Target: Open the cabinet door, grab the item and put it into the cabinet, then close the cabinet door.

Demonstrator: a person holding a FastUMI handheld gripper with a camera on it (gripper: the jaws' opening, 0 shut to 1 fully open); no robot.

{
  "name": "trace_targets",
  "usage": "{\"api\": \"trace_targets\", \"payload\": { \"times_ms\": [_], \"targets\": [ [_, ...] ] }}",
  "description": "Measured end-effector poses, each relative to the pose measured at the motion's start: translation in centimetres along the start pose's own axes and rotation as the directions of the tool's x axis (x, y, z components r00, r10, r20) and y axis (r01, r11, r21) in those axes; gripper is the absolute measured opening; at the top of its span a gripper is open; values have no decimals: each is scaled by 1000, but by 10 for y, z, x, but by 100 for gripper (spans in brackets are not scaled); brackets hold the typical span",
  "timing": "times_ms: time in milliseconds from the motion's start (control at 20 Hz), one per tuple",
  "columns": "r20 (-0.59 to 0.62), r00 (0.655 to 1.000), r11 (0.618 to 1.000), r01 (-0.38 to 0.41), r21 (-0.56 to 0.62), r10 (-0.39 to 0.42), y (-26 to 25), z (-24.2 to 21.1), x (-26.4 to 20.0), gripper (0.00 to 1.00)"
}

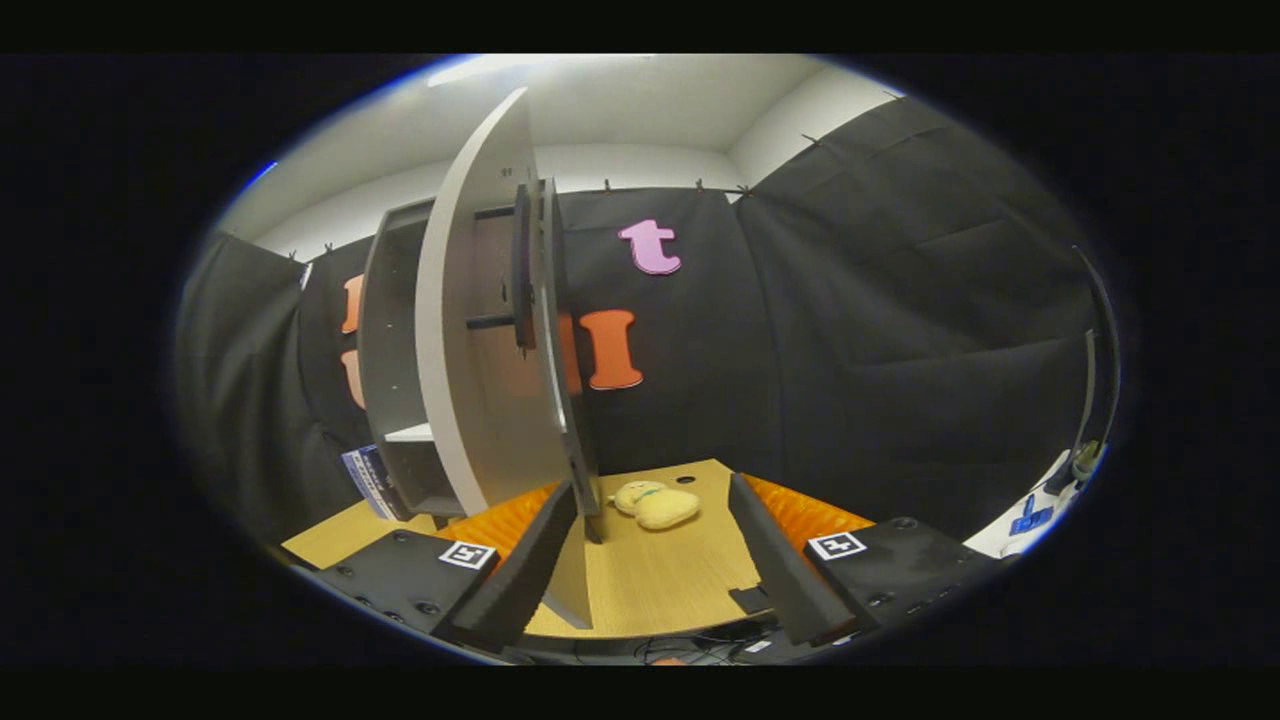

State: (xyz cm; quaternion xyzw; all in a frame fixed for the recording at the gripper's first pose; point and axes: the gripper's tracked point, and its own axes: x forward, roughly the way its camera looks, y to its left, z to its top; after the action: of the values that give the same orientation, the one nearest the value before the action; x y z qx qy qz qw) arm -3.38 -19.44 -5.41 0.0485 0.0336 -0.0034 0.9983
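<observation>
One soft toy (656, 504) lies on the wooden table (660, 585), just ahead of your gripper (655, 560) and a bit beyond the finger gap. Your jaws are wide open and hold nothing. The toy looks light and squishy, so it should not slip or break. Its long side runs across, from one finger toward the other. Pinch it around the fat middle. The cabinet door (480, 330) stands open, its edge just inside the left finger (520, 575), with the cabinet (395, 340) beyond it.
</observation>
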Motion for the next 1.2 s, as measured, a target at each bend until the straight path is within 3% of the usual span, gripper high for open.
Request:
{"api": "trace_targets", "payload": {
  "times_ms": [100, 250, 550, 1200],
  "targets": [
    [-27, 1000, 1000, -16, -3, 16, 15, -11, 6, 97],
    [-18, 999, 999, 35, -35, -36, 10, -12, 8, 93],
    [-17, 998, 998, 62, 5, -62, 29, -16, 4, 96],
    [-50, 994, 994, -96, 46, 98, 142, -35, 22, 96]
  ]
}}
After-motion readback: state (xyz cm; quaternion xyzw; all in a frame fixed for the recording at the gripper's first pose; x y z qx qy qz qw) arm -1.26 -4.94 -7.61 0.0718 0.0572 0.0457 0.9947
